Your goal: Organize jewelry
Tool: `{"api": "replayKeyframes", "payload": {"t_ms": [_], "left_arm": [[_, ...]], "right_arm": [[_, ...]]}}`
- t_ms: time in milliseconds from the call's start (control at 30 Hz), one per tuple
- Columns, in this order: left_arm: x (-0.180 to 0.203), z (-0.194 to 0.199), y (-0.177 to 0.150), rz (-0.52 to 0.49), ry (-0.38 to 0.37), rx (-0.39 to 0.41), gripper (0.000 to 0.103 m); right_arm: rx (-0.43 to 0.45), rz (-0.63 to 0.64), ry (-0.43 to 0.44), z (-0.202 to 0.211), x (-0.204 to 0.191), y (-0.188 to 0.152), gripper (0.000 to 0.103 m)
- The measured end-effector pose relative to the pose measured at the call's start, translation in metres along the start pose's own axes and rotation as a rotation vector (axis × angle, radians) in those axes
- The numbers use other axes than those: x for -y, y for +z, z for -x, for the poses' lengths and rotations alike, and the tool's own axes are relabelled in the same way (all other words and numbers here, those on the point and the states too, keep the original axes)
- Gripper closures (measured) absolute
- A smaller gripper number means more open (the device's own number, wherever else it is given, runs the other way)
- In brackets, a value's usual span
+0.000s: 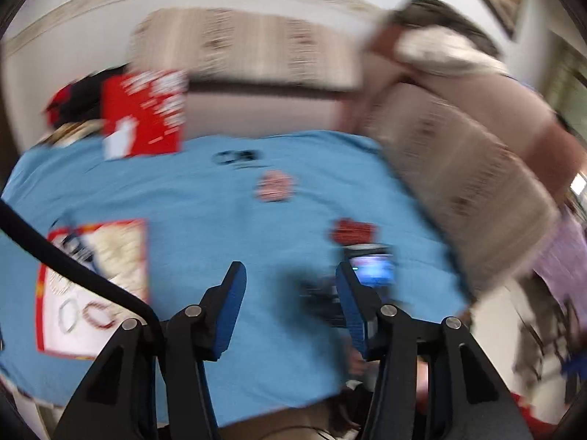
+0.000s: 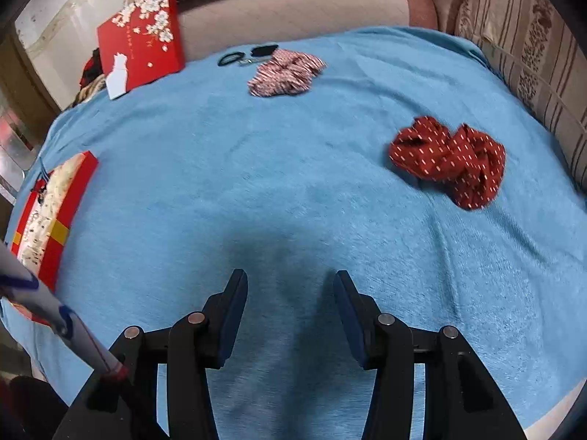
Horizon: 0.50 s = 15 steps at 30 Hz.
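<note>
Right wrist view showed a wide blue towel [image 2: 293, 190] spread over the tabletop, with a striped sofa [image 2: 524, 58] behind and to the right of it. A red lid printed with white blossoms [image 2: 141, 40] leaned upright at the towel's far left edge. At the near left sat the open red jewelry box [image 2: 55, 216], its contents pale and hard to read from that angle. A dark red dotted scrunchie [image 2: 449, 159] lay to the right on the towel, well apart from a red-and-white patterned scrunchie [image 2: 286, 73] farther back. Just beside that one were a black hair tie [image 2: 231, 59] and a small dark item, too small to name. The right gripper [image 2: 290, 315] hovered over bare towel with its jaws parted and nothing between them.

Left wrist view was badly smeared. The left gripper [image 1: 290, 308] stood with jaws apart and empty above the towel. In the box at the left, what looked like a silver ring-shaped bangle [image 1: 68, 314] and a red beaded bracelet [image 1: 98, 313] lay side by side.
</note>
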<state>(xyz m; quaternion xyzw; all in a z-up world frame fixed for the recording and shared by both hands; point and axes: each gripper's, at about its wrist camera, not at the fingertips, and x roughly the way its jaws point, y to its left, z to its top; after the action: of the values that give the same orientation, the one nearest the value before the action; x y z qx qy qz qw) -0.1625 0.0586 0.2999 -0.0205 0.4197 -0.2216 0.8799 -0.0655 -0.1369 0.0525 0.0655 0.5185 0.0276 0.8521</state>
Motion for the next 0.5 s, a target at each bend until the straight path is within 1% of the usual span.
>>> {"api": "replayKeyframes", "payload": {"t_ms": [67,100,200,233,300,400,467,500], "left_arm": [[0.034,0.017,0.010,-0.046,-0.053,0.010,0.051],[0.042,0.020,0.013,-0.057,-0.065,0.011,0.048],[0.063,0.030,0.018,-0.065,-0.122,-0.011,0.046],[0.068,0.030,0.016,-0.072,-0.128,-0.009,0.044],[0.068,0.023,0.019,-0.081,-0.101,-0.021,0.043],[0.050,0.007,0.023,0.007,-0.071,-0.054,0.043],[0.038,-0.006,0.024,0.063,-0.073,-0.067,0.043],[0.034,-0.010,0.025,0.069,-0.072,-0.068,0.043]], "right_arm": [[-0.007,-0.008,-0.012,-0.002,0.006,0.000,0.050],[-0.010,-0.014,-0.014,-0.003,0.009,0.001,0.050],[-0.003,-0.031,-0.023,-0.004,0.018,0.008,0.050],[0.002,-0.034,-0.027,-0.004,0.021,0.012,0.050],[0.011,-0.038,-0.034,-0.005,0.024,0.020,0.050],[0.040,-0.030,-0.037,-0.006,0.023,0.039,0.050],[0.070,-0.020,-0.041,-0.006,0.019,0.053,0.050],[0.083,-0.016,-0.040,-0.007,0.017,0.063,0.050]]}}
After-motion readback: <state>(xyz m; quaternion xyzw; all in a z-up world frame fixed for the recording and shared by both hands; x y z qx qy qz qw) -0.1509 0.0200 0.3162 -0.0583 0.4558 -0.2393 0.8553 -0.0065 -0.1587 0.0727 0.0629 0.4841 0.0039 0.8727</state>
